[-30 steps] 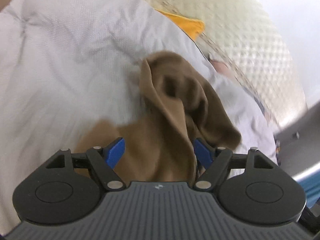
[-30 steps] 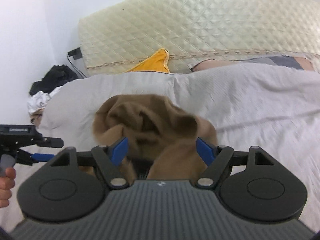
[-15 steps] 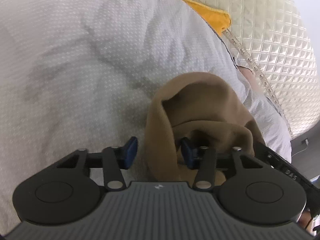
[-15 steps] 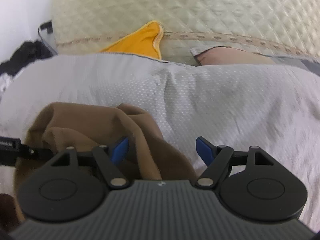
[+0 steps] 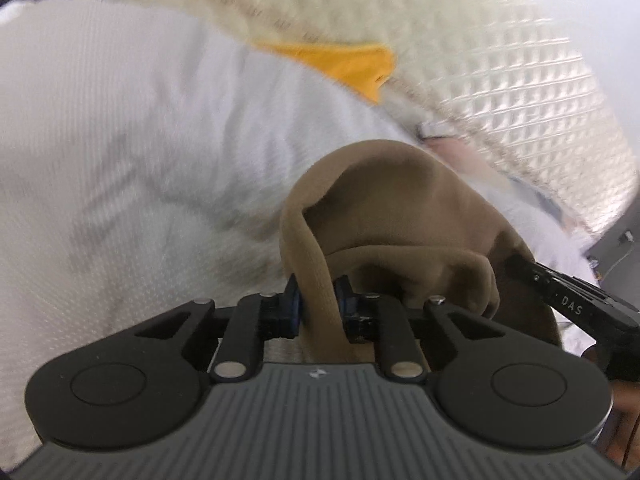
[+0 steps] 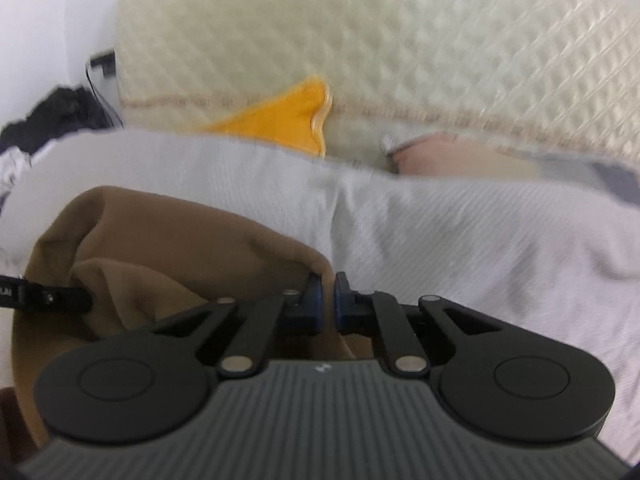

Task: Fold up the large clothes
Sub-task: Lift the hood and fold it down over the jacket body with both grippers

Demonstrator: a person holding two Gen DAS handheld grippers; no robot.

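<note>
Left gripper (image 5: 318,306) clamped on a thick rolled edge of the brown garment (image 5: 400,200), low centre of the left wrist view; jaws just been closing, cloth pinched between the blue pads. Right gripper (image 6: 328,306) likewise just closed, nipping a thin corner of the same garment at low centre of its own view. Soft, limp, light knit by the look of it; likely to sag and bunch, so best held at hems or corners, well apart. Bunched in a mound on the pale ribbed bedsheet (image 6: 460,232). Beyond, upper frame: quilted cream mattress (image 6: 400,40), diamond-stitched, with a yellow cloth (image 6: 288,114) tucked against it.
</note>
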